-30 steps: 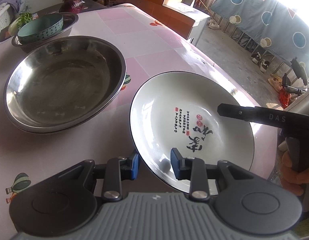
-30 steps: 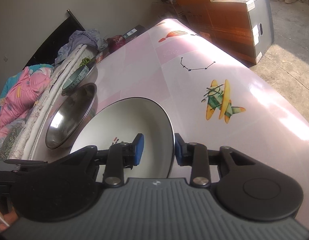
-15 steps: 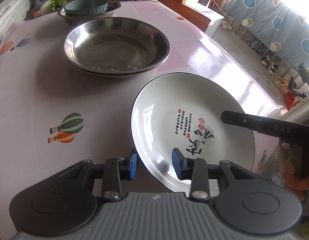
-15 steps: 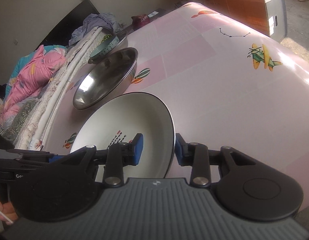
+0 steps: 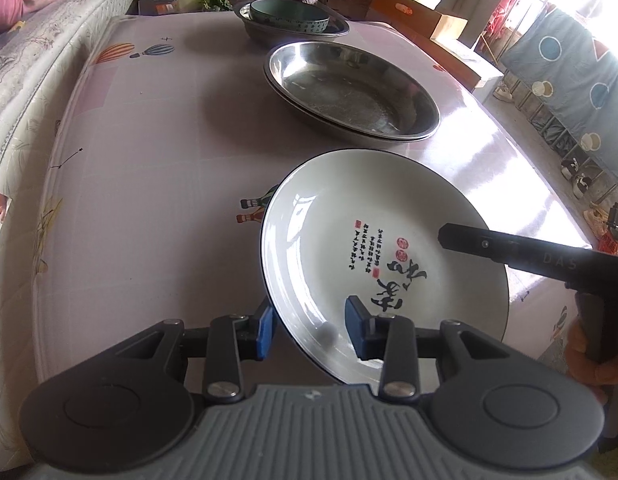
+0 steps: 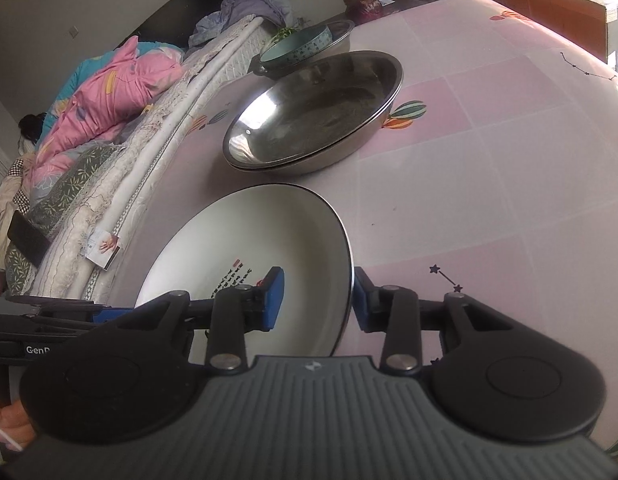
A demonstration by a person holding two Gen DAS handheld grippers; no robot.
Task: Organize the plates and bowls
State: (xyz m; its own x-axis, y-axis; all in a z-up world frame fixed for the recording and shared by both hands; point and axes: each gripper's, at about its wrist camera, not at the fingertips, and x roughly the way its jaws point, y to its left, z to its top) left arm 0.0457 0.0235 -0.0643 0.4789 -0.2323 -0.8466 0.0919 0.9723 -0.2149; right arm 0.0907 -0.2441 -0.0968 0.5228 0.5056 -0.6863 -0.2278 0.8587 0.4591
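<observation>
Over the pink patterned surface [image 5: 157, 168], short of the stacked steel basins [image 5: 349, 88], you carry the white ceramic plate [image 5: 373, 240] clear of the cloth. It is stiff, glazed, slippery and breakable, so keep both holds on opposite rims. Your left gripper [image 5: 309, 326] and right gripper [image 6: 319, 300] each straddle a rim, jaws having just eased wider.

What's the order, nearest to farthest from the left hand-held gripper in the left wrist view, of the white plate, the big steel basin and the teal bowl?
1. White plate, its rim between the left hand-held gripper fingers.
2. Big steel basin, mid-table beyond the plate.
3. Teal bowl, at the far end, sitting inside a smaller steel basin.
</observation>
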